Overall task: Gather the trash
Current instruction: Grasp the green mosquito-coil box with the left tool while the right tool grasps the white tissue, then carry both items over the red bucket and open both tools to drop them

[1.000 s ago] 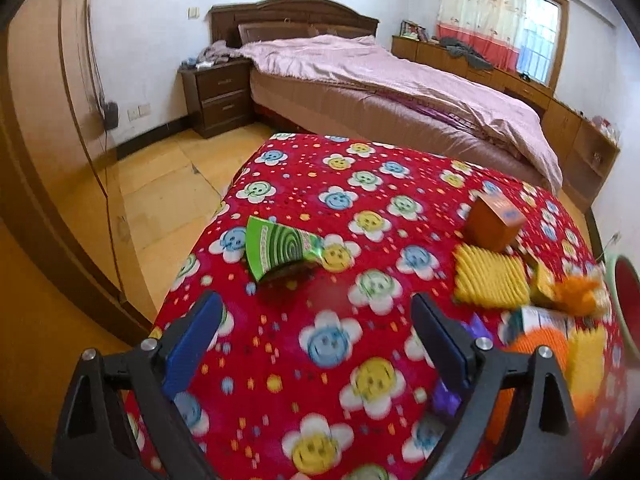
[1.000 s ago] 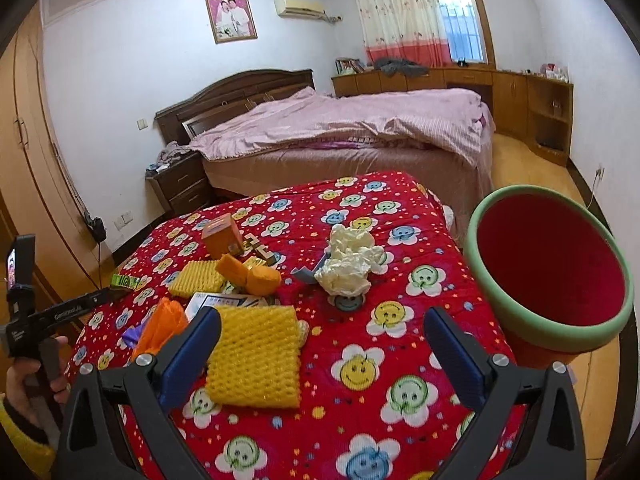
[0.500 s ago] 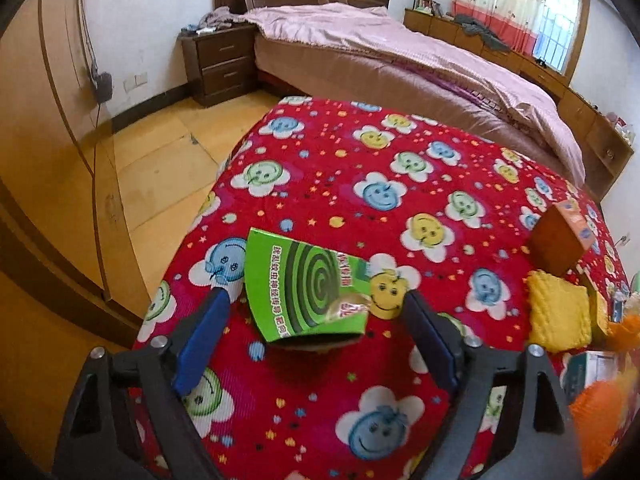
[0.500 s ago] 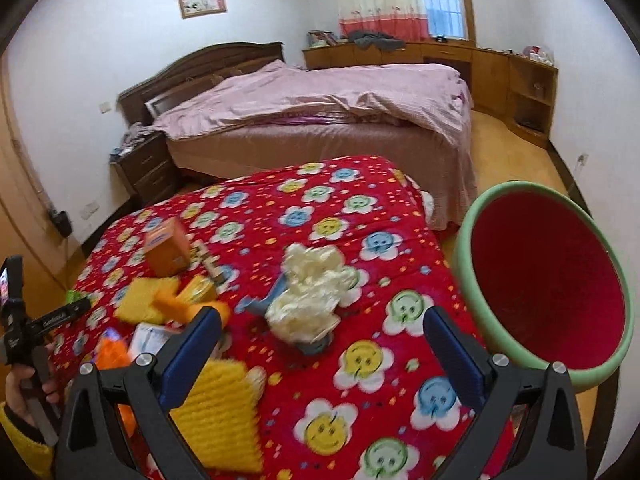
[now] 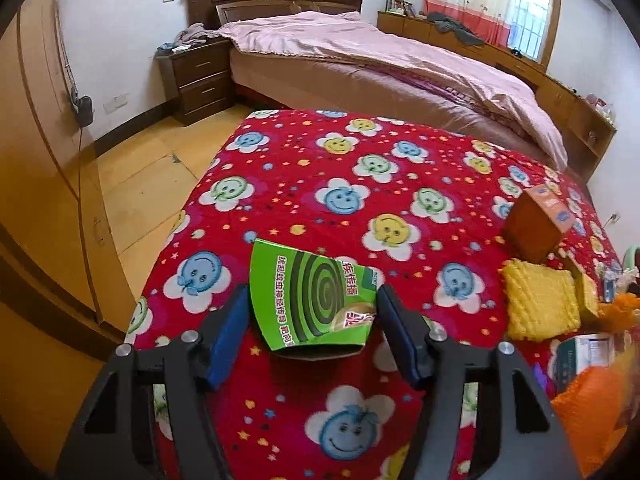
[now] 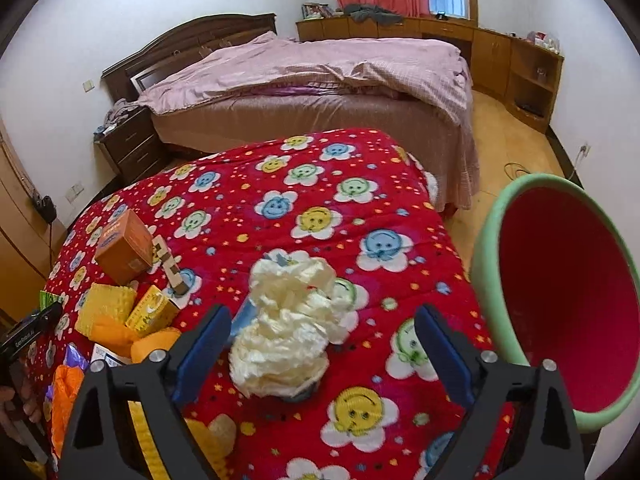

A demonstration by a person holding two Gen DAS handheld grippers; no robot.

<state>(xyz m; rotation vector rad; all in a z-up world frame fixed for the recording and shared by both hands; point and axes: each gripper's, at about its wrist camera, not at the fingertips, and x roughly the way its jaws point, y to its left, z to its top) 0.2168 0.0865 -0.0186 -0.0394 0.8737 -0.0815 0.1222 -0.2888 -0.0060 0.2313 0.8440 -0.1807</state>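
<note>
While closing round green box (image 5: 316, 304) near table's (image 5: 360, 168) left edge, left tool (image 5: 310, 330) perhaps just touching; right tool (image 6: 322, 344) wide, closing, astride crumpled paper (image 6: 288, 332) beside bin (image 6: 560, 300).

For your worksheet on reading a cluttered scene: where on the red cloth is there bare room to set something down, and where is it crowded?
Free: the far half of the cloth, beyond the brown box and paper wad. Crowded: around the yellow pads.

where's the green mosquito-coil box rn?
Left wrist view: the green cardboard mosquito-coil box lies on the red flower-print quilt near its left edge, between the closing left tongs, left of the yellow foam pad.
</note>
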